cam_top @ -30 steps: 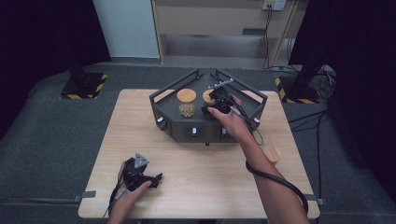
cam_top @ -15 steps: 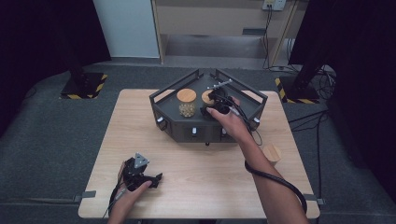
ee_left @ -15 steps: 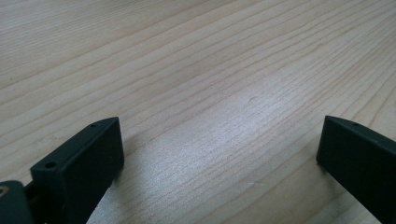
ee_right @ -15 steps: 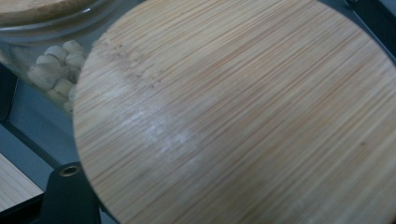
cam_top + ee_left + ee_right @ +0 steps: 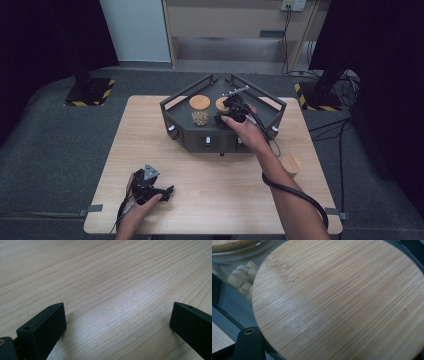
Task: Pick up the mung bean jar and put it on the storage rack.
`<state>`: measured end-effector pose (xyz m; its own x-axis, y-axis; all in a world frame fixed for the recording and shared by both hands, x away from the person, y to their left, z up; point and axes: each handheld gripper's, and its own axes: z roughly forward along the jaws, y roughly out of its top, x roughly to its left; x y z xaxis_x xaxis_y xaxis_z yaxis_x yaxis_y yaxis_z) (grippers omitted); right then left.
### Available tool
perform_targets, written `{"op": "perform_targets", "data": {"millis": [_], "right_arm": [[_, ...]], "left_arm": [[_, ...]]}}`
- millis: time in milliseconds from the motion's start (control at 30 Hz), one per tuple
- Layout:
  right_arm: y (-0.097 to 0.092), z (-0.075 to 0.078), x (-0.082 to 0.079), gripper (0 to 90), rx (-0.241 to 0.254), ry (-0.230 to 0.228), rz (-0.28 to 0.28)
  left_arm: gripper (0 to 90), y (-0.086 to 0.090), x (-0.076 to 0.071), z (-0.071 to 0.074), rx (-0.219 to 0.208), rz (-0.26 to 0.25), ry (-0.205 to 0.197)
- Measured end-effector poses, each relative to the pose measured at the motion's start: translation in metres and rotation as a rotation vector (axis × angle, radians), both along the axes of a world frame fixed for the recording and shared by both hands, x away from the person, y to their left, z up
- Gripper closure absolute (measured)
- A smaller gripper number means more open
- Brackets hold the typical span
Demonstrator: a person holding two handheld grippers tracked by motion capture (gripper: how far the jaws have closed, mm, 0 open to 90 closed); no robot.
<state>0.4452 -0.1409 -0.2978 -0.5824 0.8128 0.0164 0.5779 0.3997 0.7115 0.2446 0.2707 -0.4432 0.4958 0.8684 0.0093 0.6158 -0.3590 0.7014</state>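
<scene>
A black angular tray (image 5: pixel 186 95) stands at the table's far middle and holds two glass jars with bamboo lids. The left jar (image 5: pixel 200 113) is full of pale nuts and stands free. My right gripper (image 5: pixel 226 111) is over the right jar, whose lid (image 5: pixel 220 102) it partly covers. In the right gripper view that lid (image 5: pixel 342 297) lies close between the jaws, one jaw against its rim at the lower left, with the nut jar (image 5: pixel 239 277) behind. My left gripper (image 5: pixel 166 190) rests on the table's near left, open over bare wood (image 5: pixel 117 290).
A small round wooden piece (image 5: pixel 290 164) sits on the table near its right edge, beside my right forearm. The tray's raised rails and front knobs (image 5: pixel 207 141) face me. Dark floor, cables and stand bases surround the table.
</scene>
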Motion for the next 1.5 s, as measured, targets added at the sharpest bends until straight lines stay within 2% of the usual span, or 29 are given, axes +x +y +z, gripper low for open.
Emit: {"op": "perform_targets", "data": {"millis": [367, 733, 1000, 1233, 1500], "right_arm": [[-0.001, -0.002, -0.002, 24.7, 0.006, -0.01, 0.002], [-0.008, 0.004, -0.01, 13.1, 0.042, -0.041, 0.004], [-0.02, 0.009, -0.021, 7.4, 0.057, -0.067, 0.008], [-0.033, 0.014, -0.032, 5.9, 0.057, -0.087, 0.018], [-0.041, 0.013, -0.04, 4.5, 0.076, -0.094, 0.027]], "left_arm": [[0.0, 0.0, 0.0, 0.0, 0.0, 0.0, 0.0], [0.0, 0.0, 0.0, 0.0, 0.0, 0.0, 0.0], [0.0, 0.0, 0.0, 0.0, 0.001, 0.0, -0.001], [0.0, 0.0, 0.0, 0.0, 0.0, 0.0, 0.0], [0.0, 0.0, 0.0, 0.0, 0.0, 0.001, 0.0]]}}
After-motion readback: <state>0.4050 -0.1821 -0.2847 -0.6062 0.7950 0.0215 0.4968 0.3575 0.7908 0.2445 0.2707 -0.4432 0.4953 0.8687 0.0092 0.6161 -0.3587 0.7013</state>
